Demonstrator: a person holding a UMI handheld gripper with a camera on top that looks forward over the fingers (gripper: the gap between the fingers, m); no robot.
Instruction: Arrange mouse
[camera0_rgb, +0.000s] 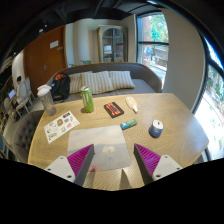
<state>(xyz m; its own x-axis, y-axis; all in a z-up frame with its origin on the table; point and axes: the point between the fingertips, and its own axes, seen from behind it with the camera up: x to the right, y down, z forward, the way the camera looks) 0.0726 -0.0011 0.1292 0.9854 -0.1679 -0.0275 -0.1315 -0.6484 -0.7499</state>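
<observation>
A grey-blue mouse sits on the wooden table, ahead of my fingers and to the right. A pale grey mouse pad lies flat just ahead of the fingers, its near edge between them; a small pale mark shows on it. My gripper is open and empty, held above the table's near edge. Its magenta pads stand wide apart at either side of the mouse pad's near edge.
Beyond the mouse pad stand a green bottle, a small book, an orange object and a small dark item. A printed sheet and a jar are at the left. A grey sofa lies behind the table.
</observation>
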